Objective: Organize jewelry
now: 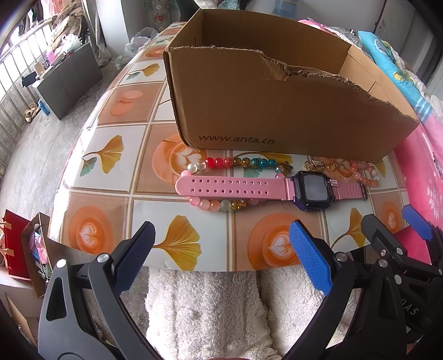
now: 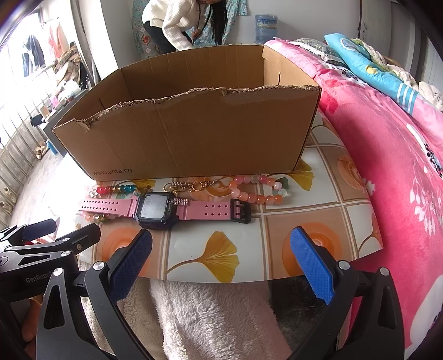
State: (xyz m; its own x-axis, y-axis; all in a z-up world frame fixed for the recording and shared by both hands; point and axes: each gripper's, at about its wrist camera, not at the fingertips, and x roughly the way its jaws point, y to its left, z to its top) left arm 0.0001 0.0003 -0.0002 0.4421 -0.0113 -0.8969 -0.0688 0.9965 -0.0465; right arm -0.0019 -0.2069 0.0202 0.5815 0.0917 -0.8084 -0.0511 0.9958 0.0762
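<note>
Jewelry, laid out in a row on the tabletop (image 1: pixel 116 193) betw. the near edge & the front wall of an open cardboard box (image 1: pixel 277 110): pink-strapped watch (image 1: pixel 311 189) w/ dark square case, lying flat, strap stretched parallel to the near edge; multicolour bead bracelet (image 1: pixel 241 162) (red, amber, teal, milky beads) partly under the watch's long strap, on the side toward the table's left edge; gold-tone chain piece (image 2: pixel 198 185) just behind the watch case, close to the box wall; peach/pink bead bracelet (image 2: pixel 254 191) beside the buckle end, toward the right edge. Box: torn top rim, "www.anta.cn" printed low on front wall, sits further back on the table; whether anything lies inside cannot be told. Tabletop cover: tile pattern w/ ginkgo leaves & latte cups. Left gripper (image 1: pixel 221 257): jaws spread wide, nothing betw. the blue pads, hovering over the near edge, angled down, short of the watch's long strap. Right gripper (image 2: pixel 221 260): likewise spread wide & empty, over the near edge, angled down, short of the buckle end; it also shows at the right margin of the left-wrist view. Below both: fluffy white fabric (image 2: pixel 216 318) at the table's near edge. Right of table: pink floral blanket (image 2: pixel 401 166). Background, right-wrist view: a person in a white top (image 2: pixel 177 25), bent forward behind the box.
</note>
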